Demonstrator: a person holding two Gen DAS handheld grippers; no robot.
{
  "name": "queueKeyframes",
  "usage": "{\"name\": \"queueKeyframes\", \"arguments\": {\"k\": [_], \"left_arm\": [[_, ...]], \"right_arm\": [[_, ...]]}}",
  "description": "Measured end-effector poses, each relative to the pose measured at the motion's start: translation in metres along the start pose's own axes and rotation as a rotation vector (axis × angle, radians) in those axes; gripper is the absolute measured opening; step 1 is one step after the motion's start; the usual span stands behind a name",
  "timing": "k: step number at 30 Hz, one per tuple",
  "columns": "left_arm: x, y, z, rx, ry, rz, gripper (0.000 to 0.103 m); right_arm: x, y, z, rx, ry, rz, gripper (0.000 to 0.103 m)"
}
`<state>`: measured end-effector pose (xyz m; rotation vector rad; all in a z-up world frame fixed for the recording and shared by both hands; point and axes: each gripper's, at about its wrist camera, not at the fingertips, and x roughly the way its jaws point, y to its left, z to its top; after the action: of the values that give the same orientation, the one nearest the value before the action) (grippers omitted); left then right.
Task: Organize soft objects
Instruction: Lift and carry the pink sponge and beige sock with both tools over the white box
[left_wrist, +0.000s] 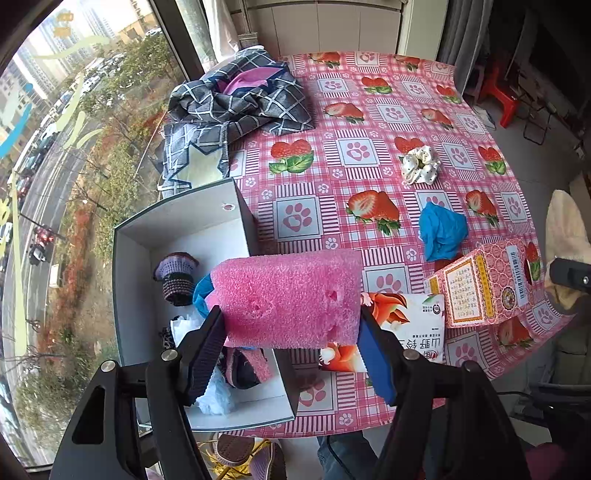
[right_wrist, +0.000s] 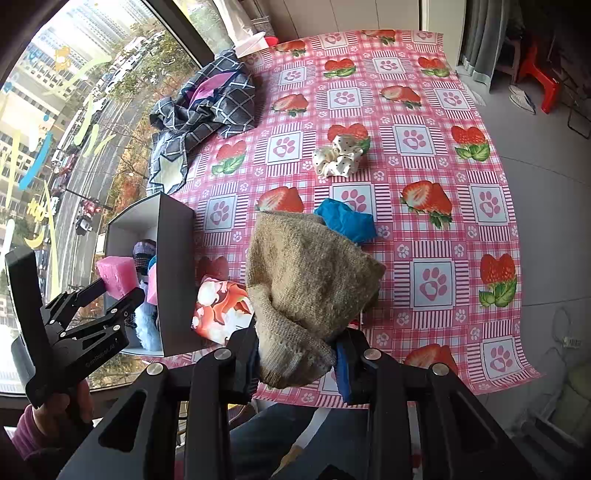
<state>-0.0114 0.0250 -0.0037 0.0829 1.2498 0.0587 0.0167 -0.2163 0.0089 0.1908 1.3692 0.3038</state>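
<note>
My left gripper (left_wrist: 291, 325) is shut on a pink foam block (left_wrist: 291, 295), held in the air over the right edge of a white box (left_wrist: 129, 266). The box holds several soft items, among them a knitted purple piece (left_wrist: 176, 275). In the right wrist view the left gripper (right_wrist: 122, 288) carries the pink foam block (right_wrist: 116, 275) above the white box (right_wrist: 173, 266). My right gripper (right_wrist: 295, 354) is shut on a beige knitted cloth (right_wrist: 310, 284), lifted over the table's near side. A blue cloth (left_wrist: 441, 230) and a white dotted scrunchie (left_wrist: 421, 164) lie on the tablecloth.
A checked grey garment (left_wrist: 236, 107) is heaped at the far left of the pink strawberry tablecloth (left_wrist: 332, 155). A pink carton (left_wrist: 480, 288) and an orange-white packet (left_wrist: 402, 325) lie near the front edge. A window runs along the left. Red stools (right_wrist: 535, 70) stand beyond.
</note>
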Motion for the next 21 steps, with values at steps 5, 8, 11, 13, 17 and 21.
{"name": "queueKeyframes", "arguments": {"k": [5,8,11,13,17,21], "left_arm": [[-0.003,0.027,-0.009,-0.082,-0.009,0.009,0.072],[-0.004,0.043,-0.016,-0.131,-0.009,0.017,0.072],[-0.004,0.059,-0.024,-0.178,-0.007,0.026,0.072],[-0.004,0.068,-0.029,-0.208,-0.004,0.031,0.072],[-0.003,0.087,-0.038,-0.261,0.0,0.041,0.073],[-0.004,0.101,-0.045,-0.3,0.0,0.051,0.073]], "right_arm": [[0.006,0.034,0.003,-0.099,0.021,-0.001,0.033],[0.011,0.053,0.003,-0.155,0.035,0.0,0.033],[0.016,0.07,0.004,-0.204,0.052,0.003,0.033],[0.02,0.081,0.005,-0.235,0.062,0.007,0.033],[0.027,0.102,0.006,-0.293,0.08,0.011,0.033],[0.033,0.123,0.007,-0.346,0.091,0.013,0.033]]}}
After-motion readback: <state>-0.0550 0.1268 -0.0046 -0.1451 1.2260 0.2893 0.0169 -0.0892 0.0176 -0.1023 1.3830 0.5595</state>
